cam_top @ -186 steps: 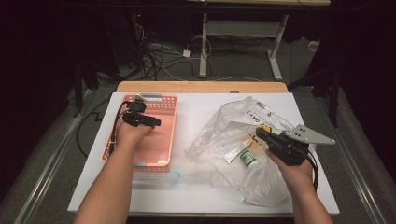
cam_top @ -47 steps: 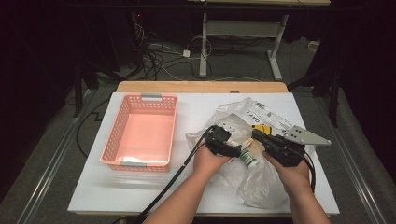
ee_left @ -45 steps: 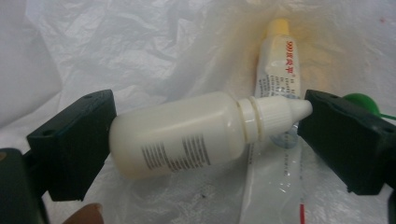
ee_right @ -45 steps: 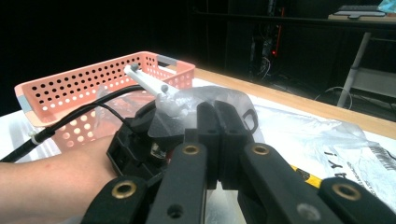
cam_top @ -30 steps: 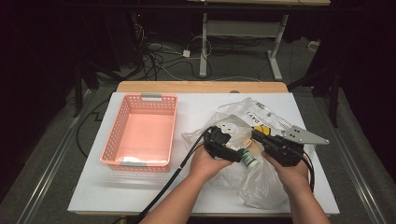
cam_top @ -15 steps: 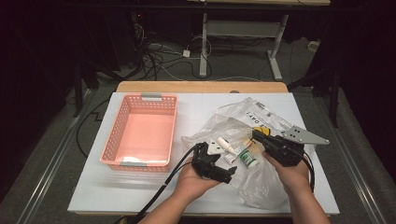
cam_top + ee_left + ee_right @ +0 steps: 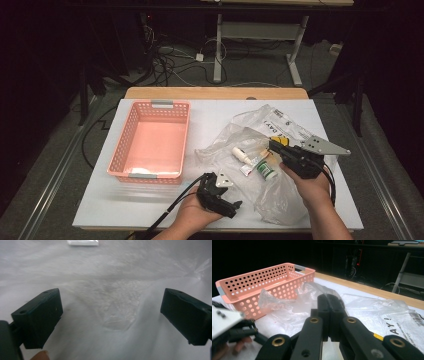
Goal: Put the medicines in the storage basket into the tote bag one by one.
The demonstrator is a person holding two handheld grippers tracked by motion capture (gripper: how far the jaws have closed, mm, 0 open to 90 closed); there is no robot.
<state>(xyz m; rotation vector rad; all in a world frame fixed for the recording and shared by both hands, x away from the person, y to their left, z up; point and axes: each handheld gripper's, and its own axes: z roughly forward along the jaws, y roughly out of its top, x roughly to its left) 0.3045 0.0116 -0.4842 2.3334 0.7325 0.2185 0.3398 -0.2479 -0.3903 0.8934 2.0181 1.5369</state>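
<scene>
At the far left sits the pink basket (image 7: 150, 142) on the white surface (image 7: 100, 200), with what looks like one small clear item lying at its near end. Next along, near the front edge, the left tongs (image 7: 220, 196) hang low over bare surface just beside the near-left skirt of the clear bag (image 7: 280, 195); in the left gripper view its jaws stand wide apart with nothing between them, only blurred white surface and a wrinkle of film ahead. Further right, inside the bag, lie a white tube (image 7: 241, 156), a small green-capped bottle (image 7: 266, 170) and a flat red-and-white packet (image 7: 250, 167), close together. At the right, the right tongs (image 7: 278, 148) have their jaws pressed together on the plastic, apparently pinching the bag's upper layer to keep the mouth up. I'd judge the job to be emptying the bag into the basket, and this the pause between picks. The next move, I think, calls for the open tongs to reach right into the bag's mouth, close on the nearest item, probably the tube, without snagging film, while the other keeps its pinch.
</scene>
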